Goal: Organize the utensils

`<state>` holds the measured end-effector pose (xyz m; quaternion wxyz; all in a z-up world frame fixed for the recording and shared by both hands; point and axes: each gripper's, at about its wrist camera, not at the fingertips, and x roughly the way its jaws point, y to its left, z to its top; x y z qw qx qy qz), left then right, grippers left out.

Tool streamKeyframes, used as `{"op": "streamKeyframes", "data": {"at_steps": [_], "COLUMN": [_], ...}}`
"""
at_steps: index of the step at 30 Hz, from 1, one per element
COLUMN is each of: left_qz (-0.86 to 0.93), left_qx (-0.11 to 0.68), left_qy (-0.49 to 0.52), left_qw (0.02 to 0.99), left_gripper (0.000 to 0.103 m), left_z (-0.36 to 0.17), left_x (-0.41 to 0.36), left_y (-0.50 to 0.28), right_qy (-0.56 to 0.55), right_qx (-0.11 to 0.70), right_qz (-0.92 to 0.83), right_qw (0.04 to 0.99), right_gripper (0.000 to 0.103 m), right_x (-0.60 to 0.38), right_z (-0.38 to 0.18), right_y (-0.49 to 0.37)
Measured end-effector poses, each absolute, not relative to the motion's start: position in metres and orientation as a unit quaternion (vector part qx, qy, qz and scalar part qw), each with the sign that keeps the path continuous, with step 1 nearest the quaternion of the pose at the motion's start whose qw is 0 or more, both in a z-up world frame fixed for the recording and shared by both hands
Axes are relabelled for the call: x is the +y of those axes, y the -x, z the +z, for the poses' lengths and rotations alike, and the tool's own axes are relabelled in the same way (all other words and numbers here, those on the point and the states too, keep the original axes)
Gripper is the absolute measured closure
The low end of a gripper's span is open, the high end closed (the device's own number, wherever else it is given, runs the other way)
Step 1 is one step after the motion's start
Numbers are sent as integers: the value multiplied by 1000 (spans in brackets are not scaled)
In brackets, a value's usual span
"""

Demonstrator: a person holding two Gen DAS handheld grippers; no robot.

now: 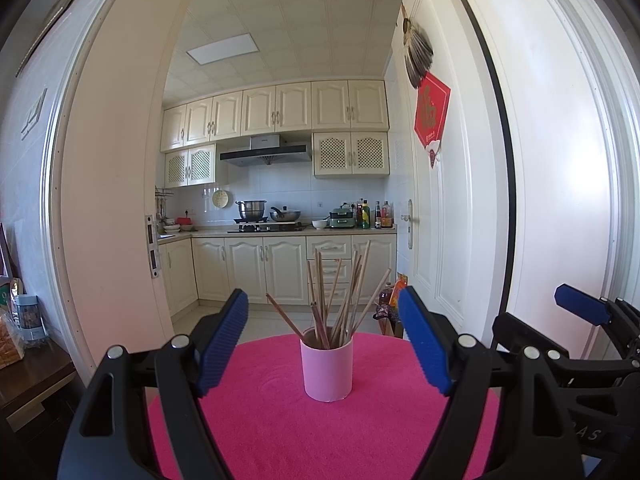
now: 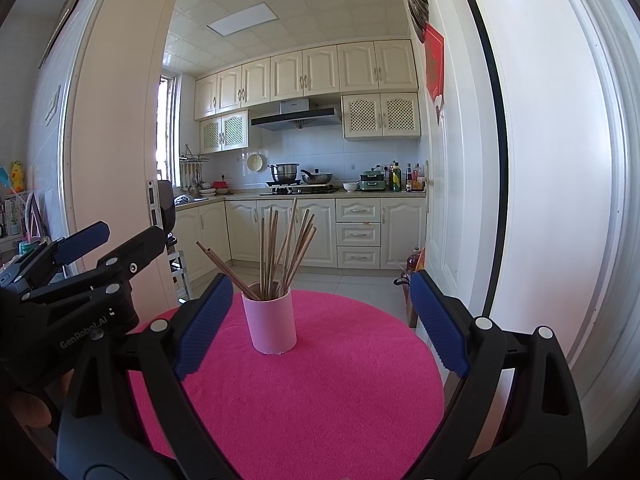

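Note:
A pale pink cup (image 1: 328,368) (image 2: 271,322) stands upright on a round table under a bright pink cloth (image 1: 320,432) (image 2: 304,392). Several brown wooden chopsticks (image 1: 340,296) (image 2: 280,252) fan out of it, one leaning far left. My left gripper (image 1: 323,308) is open, its blue pads wide apart with nothing between them, short of the cup. My right gripper (image 2: 322,288) is open too, likewise short of the cup, which sits left of its centre line. Each gripper shows at the other view's edge.
Behind the table an open doorway leads into a kitchen with cream cabinets (image 1: 276,268) and a stove with pots (image 2: 298,178). A white door (image 1: 440,200) stands open on the right. A dark wooden sideboard with jars (image 1: 28,320) sits left.

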<state>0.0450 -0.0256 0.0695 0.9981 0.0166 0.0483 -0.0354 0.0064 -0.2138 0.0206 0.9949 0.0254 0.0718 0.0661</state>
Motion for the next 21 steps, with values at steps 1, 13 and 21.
{"op": "streamKeyframes", "data": {"at_steps": [1,13,21], "left_qz": [-35,-34,-33], "left_qx": [48,52,53], "left_qy": [-17,-16,-17], "left_qw": [998,998,998], "left_gripper": [27,27,27], "left_z": [69,71,69], "left_x": [-26,-22,-21], "left_y": [-45,-48,-48], "right_qy": [-25,-24,-25], "right_qx": [72,75,77], "right_qz": [66,67,69], "right_qw": [995,995,994], "right_gripper": [14,14,14], "right_x": [-213,-212,-211], "right_z": [21,18,17], "right_y": [-6,-10,-14]}}
